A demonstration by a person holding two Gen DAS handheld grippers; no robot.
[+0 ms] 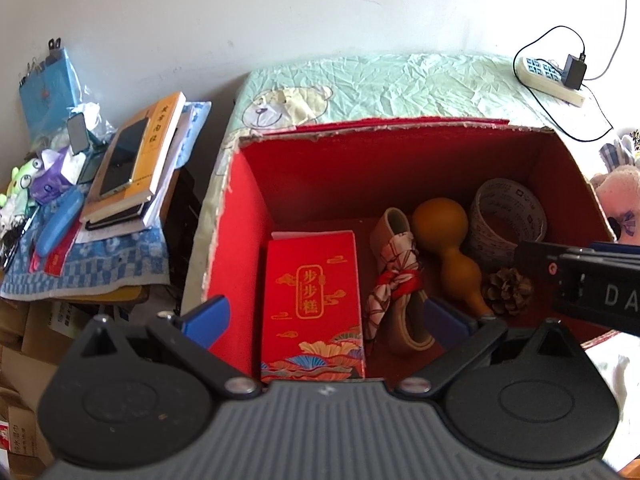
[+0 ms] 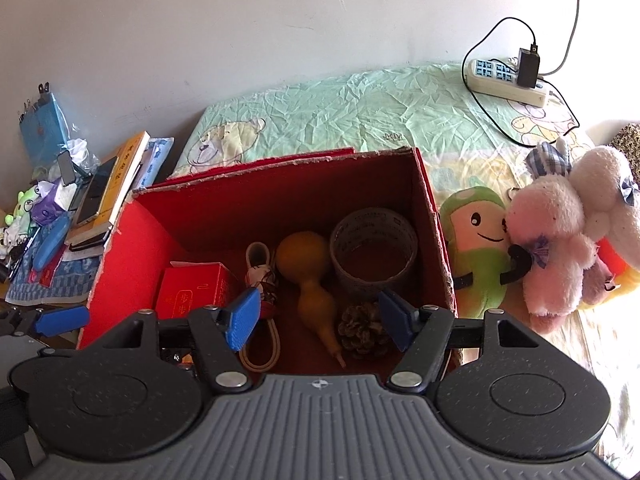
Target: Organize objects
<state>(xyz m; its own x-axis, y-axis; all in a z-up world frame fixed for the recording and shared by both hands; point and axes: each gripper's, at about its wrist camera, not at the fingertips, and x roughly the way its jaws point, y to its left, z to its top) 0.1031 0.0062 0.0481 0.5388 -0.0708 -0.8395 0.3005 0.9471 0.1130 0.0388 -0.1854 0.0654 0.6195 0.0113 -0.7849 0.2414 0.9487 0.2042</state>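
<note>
Nearest you: right gripper (image 2: 318,320), blue pads spread wide, nothing between them. It hangs over the near rim of the red box (image 2: 132,248), pointing steeply down into it.

Left gripper (image 1: 326,316) likewise spread wide and empty, over the box's near-left part. In its view the right gripper's body pushes in from the right edge; the two tools sit close side by side.

Just below your right pads: pinecone (image 2: 362,334), nearest item, slightly right of centre. Beside it on the left, the gourd (image 2: 306,280), long axis running near to far, thin stem toward you, fat bulb away. Your jaw line crosses that axis, so a straight drop would straddle the neck. The right hand is the nearer one to both.

Left of the gourd: a cloth-wrapped bundle (image 1: 394,280) with a beige loop, also lying near to far. Further left, the red packet (image 1: 314,304), directly under the left gripper.

Far right corner: tape roll (image 2: 374,252), leaning on the wall.

Outside, right of the box: plush toys (image 2: 548,240) on the bedsheet.

Hard to make out: the box's near wall and floor edge are hidden behind both tool bodies; the packet's near end is cut off. Which item is meant next, you cannot tell.
</note>
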